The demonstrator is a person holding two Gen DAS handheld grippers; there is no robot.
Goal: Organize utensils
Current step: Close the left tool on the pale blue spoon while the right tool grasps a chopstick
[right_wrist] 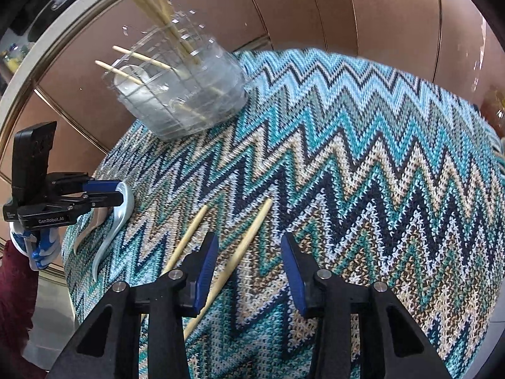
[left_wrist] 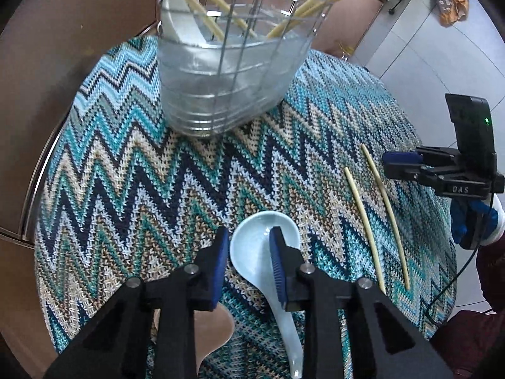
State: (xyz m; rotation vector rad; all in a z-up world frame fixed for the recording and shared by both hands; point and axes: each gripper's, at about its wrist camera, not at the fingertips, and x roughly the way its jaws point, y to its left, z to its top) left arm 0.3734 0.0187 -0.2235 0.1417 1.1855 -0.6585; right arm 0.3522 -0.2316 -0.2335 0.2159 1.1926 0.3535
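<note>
A pale blue ceramic spoon [left_wrist: 257,246] lies on the zigzag cloth; it also shows in the right wrist view [right_wrist: 121,208]. My left gripper [left_wrist: 251,240] is open, its fingers straddling the spoon's bowl rim, one pad inside the bowl. Two loose chopsticks [left_wrist: 377,218] lie side by side to the right of the spoon. My right gripper [right_wrist: 249,246] is open just above them [right_wrist: 243,249], one chopstick running between its fingers. A clear utensil holder [left_wrist: 230,72] with a wire grid stands at the far side, holding several chopsticks and a white spoon.
The zigzag knitted cloth [left_wrist: 126,158] covers a round table. Brown cabinet panels [right_wrist: 347,15] stand behind it. The table edge drops off near the left gripper [left_wrist: 208,331]. Grey floor tiles [left_wrist: 442,47] lie to the right.
</note>
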